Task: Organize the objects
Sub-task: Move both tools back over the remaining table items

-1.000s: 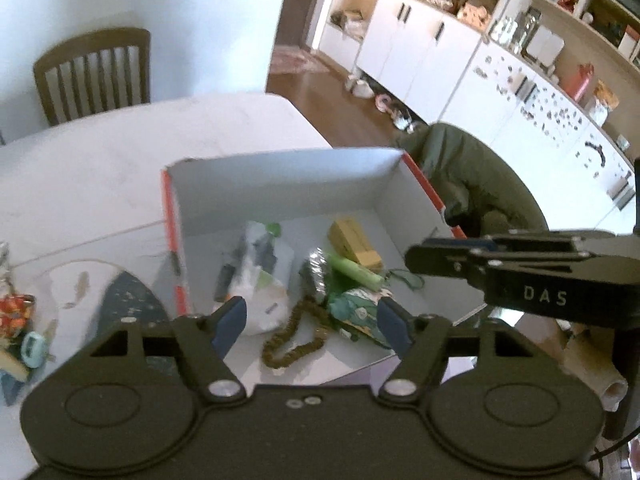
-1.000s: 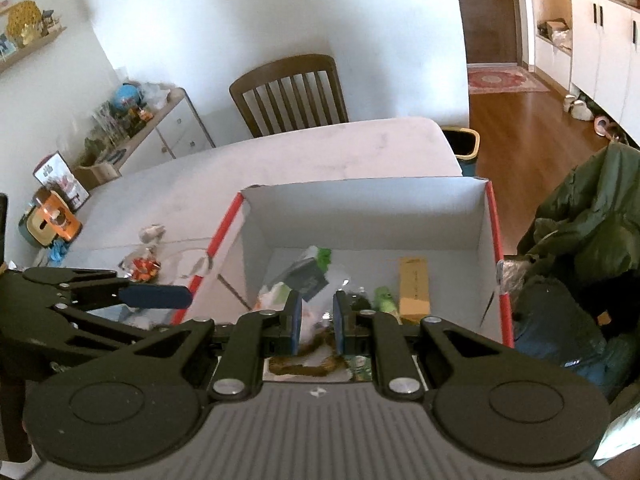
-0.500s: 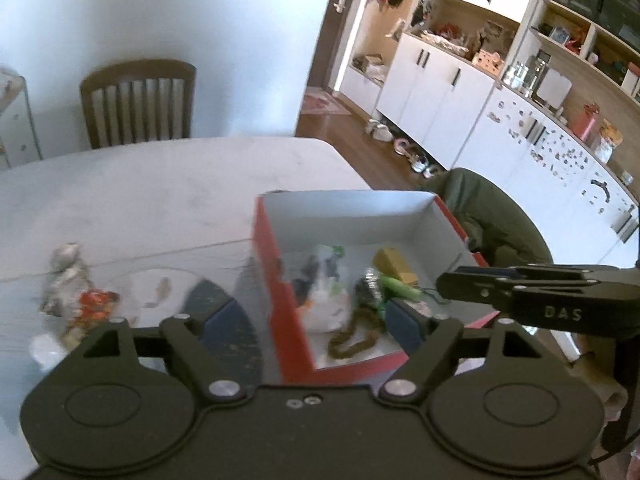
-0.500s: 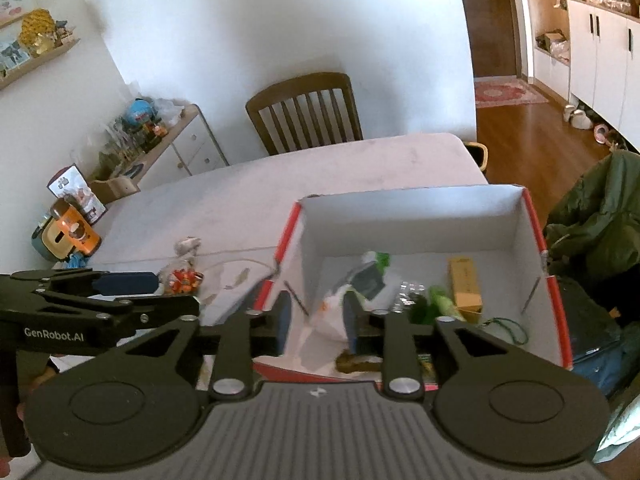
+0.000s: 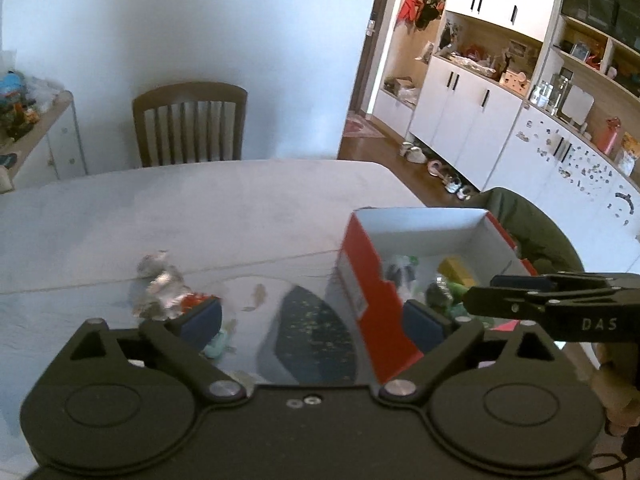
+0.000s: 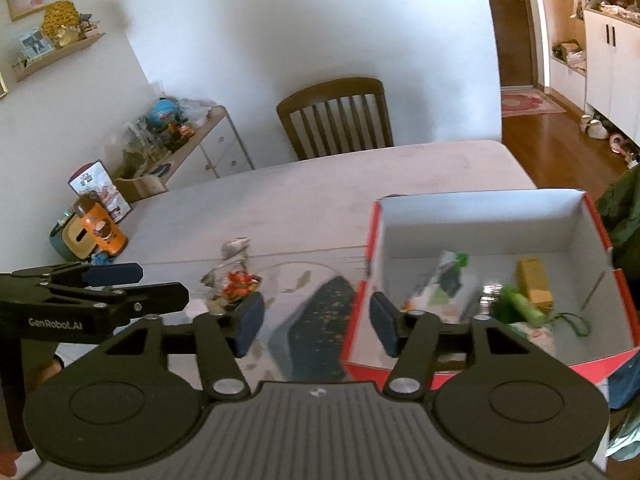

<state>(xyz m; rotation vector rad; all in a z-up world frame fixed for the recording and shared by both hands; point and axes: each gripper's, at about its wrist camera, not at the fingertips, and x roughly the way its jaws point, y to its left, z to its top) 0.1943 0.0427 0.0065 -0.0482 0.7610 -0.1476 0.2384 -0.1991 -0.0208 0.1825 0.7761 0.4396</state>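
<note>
Left wrist view
- Left hand-held gripper (image 5: 312, 320): fingers spread wide, nothing between them, held above the counter (image 5: 200, 208).
- Box (image 5: 372, 288): red outside, white inside, on the counter's right part; the right blue pad sits in front of its near corner.
- Box contents: a yellow block (image 5: 454, 268) and green items (image 5: 452, 290) lie inside, blurred.
- Loose clutter (image 5: 164, 292): crinkled silvery wrapper with a red-orange piece, on the counter left of the box, just beyond the left pad.
- Right hand-held gripper (image 5: 520, 292): seen side-on at the right, over the box.

Right wrist view
- Right hand-held gripper (image 6: 316, 320): fingers parted, empty.
- Box (image 6: 480, 216): right of centre, holding a white-green packet (image 6: 448, 284), the yellow block (image 6: 534, 284) and a green tube (image 6: 520, 306).
- Loose clutter (image 6: 236, 280): on the counter left of the box.
- Left hand-held gripper (image 6: 116, 280): side-on at the left edge.
</note>
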